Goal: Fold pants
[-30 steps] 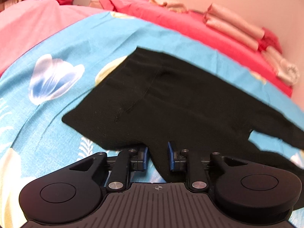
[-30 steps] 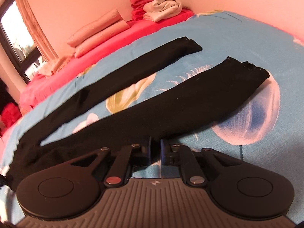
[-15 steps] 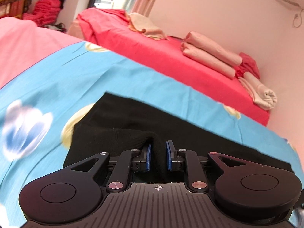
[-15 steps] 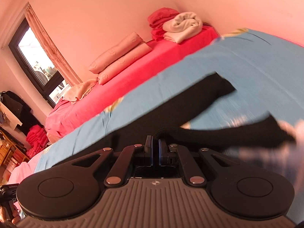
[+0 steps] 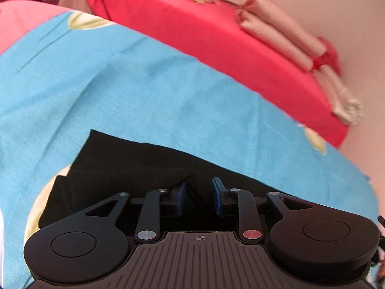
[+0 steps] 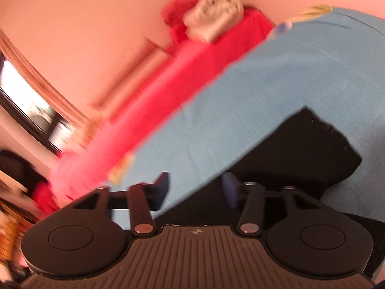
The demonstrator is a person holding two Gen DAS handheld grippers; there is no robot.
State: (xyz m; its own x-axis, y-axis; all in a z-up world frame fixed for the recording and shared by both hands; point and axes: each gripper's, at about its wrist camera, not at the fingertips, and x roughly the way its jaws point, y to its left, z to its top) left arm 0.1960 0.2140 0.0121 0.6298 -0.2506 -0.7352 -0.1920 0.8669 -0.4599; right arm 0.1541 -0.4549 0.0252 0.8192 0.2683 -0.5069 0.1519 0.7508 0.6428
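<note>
Blue floral bedding [image 5: 149, 91] fills the middle of both views, with a red bed [image 5: 216, 38] running along the pink wall behind it; the black pants [image 5: 125, 168] lie flat on the blue bedding at the bottom of each frame. On the left gripper [image 5: 199, 198] the blue-padded fingers [image 5: 181, 197] stand parted, with a raised fold of the pants between them but neither pad pressing it; on the right gripper [image 6: 196, 190] the fingers [image 6: 161, 187] are spread wide, the left one over bare bedding and the right one over the pants [image 6: 300, 154], gripping nothing. Only the left view shows the rolled pink bedding [image 5: 284, 36] sharply; only the right view, heavily blurred, shows a window [image 6: 28, 101] at the left edge and the pant leg's cut end at right.
</note>
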